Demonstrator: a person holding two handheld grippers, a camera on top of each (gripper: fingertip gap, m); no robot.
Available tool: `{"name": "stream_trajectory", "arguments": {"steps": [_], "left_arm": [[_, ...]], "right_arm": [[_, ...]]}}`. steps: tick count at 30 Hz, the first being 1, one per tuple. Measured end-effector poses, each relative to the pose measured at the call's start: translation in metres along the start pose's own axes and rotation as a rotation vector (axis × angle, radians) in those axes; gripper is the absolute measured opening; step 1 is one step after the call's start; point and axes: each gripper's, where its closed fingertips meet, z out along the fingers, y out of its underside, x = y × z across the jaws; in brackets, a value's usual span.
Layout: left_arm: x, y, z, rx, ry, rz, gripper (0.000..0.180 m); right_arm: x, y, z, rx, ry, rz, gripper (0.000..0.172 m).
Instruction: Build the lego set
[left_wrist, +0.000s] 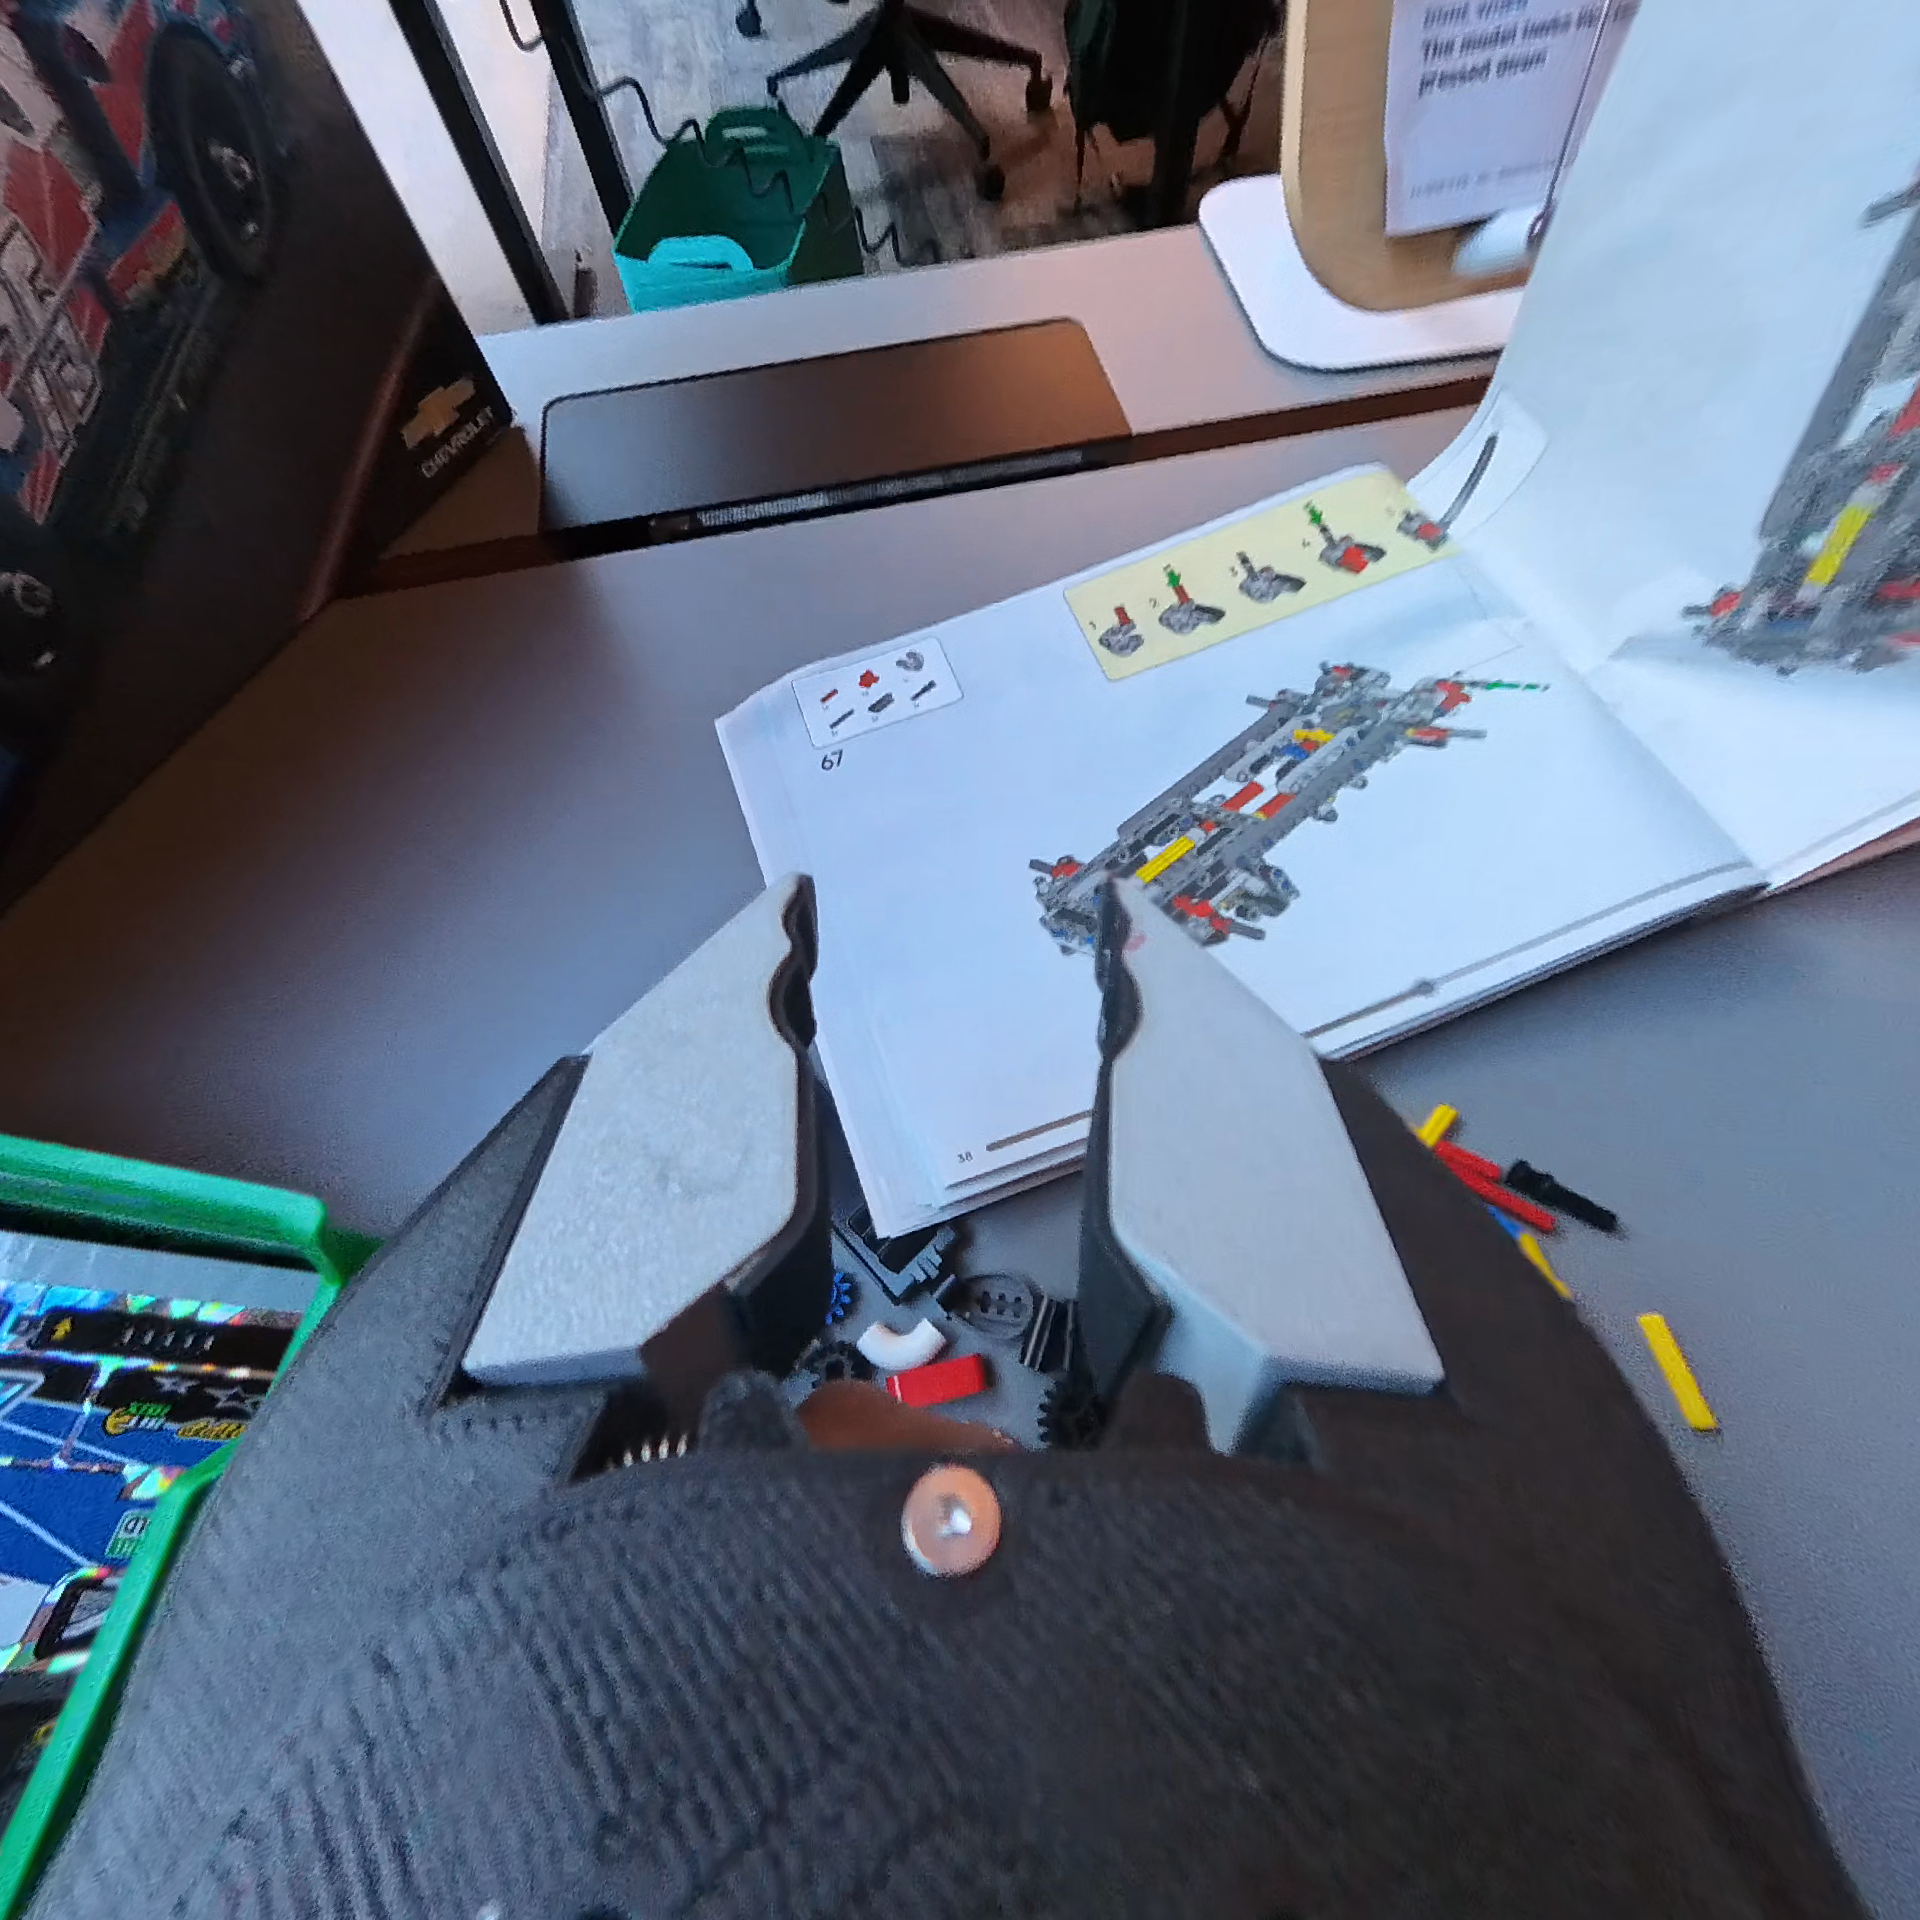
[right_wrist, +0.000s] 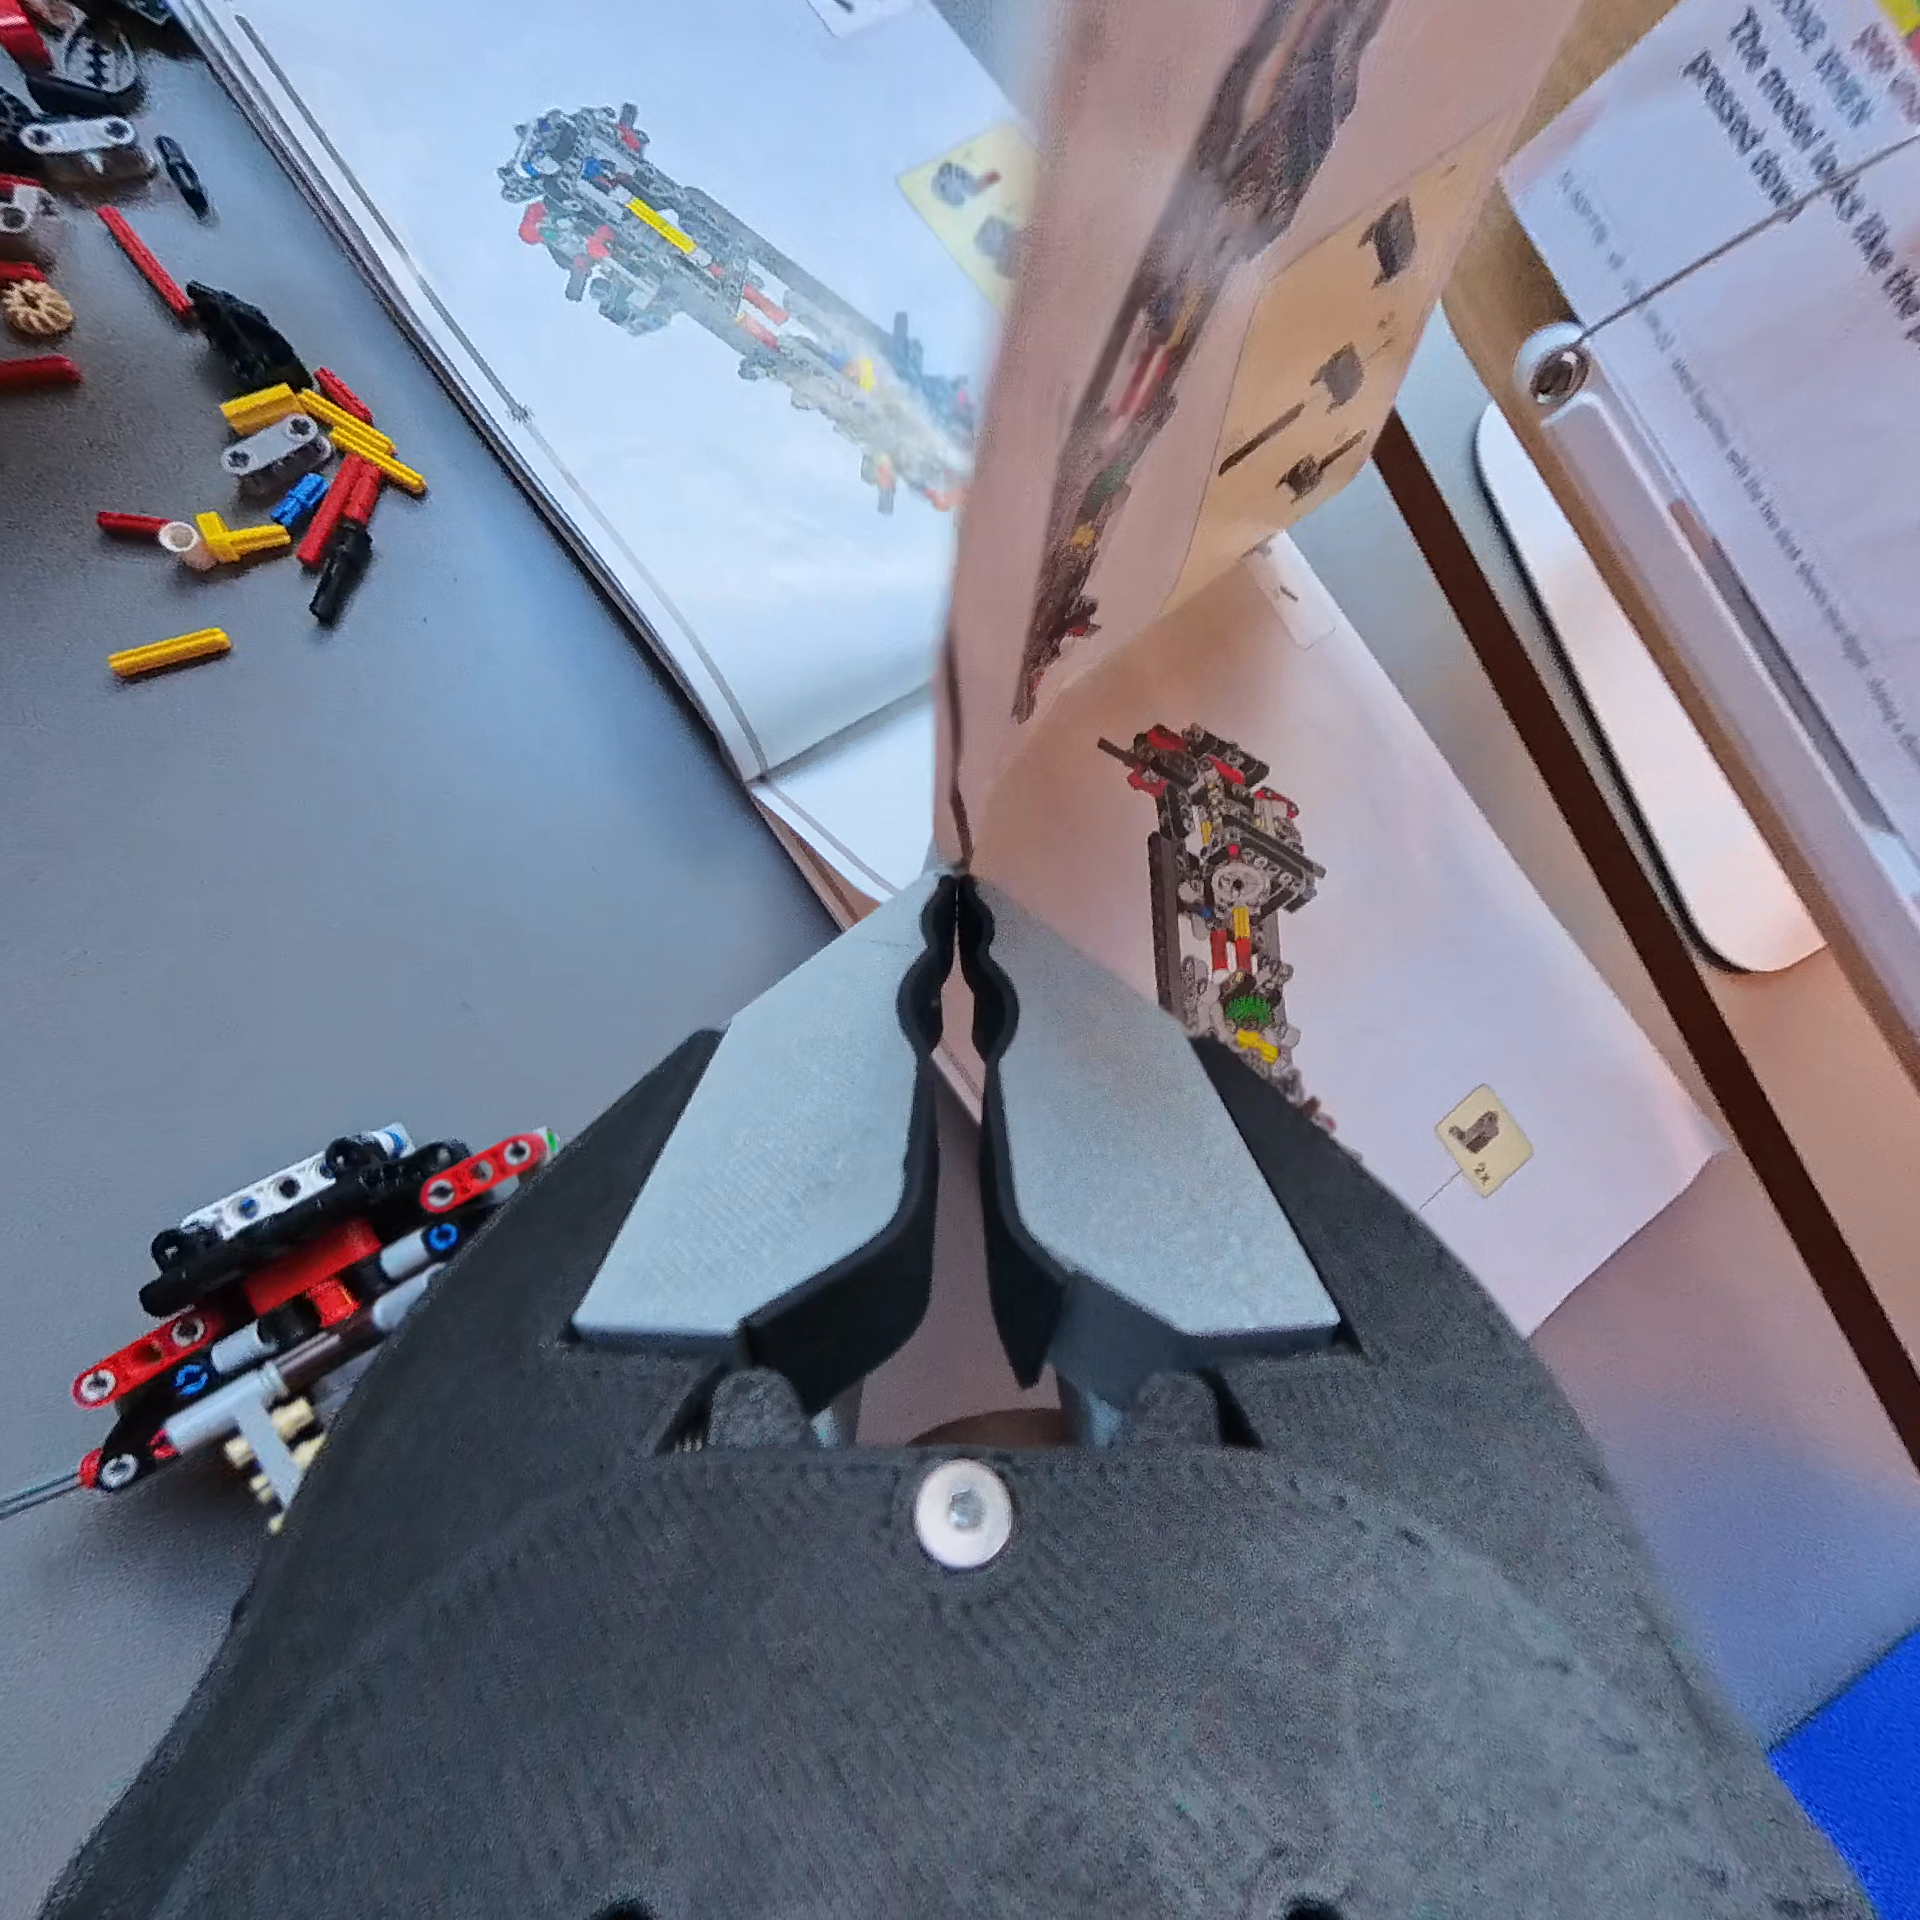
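Left tool (left_wrist: 956, 904) agape over booklet (left_wrist: 935, 987); right tool (right_wrist: 954, 883) pinching lifted page (right_wrist: 1091, 468); grey table (right_wrist: 364, 883), office chairs (left_wrist: 904, 73) beyond.

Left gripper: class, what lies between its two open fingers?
In the left wrist view, the left gripper holds nothing; between its fingers shows the instruction booklet's white page.

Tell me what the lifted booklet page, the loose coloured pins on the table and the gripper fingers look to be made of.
Lifted booklet page: thin printed paper, seemingly matt; it curves, and the print shows through it.
Loose red, yellow and black pins: moulded plastic, probably; saturated colours, crisp edges.
Right gripper, pinching that page's edge: grey fingers look like grainy printed plastic with black, perhaps rubbery, pads.
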Motion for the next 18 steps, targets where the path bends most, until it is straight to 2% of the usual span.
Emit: {"name": "stream_trajectory", "arguments": {"steps": [5, 10, 13, 18], "left_arm": [[0.007, 0.030, 0.015, -0.157, -0.012, 0.107, 0.054], [0.034, 0.058, 0.018, -0.288, 0.138, 0.162, 0.056], [0.041, 0.068, 0.021, -0.329, 0.175, 0.180, 0.056], [0.046, 0.080, 0.031, -0.374, 0.197, 0.174, 0.057]], "right_arm": [[0.009, 0.017, -0.004, 0.013, -0.057, 0.097, 0.000], [0.022, 0.036, -0.010, 0.008, -0.069, 0.155, 0.000], [0.029, 0.047, -0.015, 0.007, -0.083, 0.185, 0.001], [0.035, 0.056, -0.024, 0.048, -0.177, 0.302, 0.021]]}}
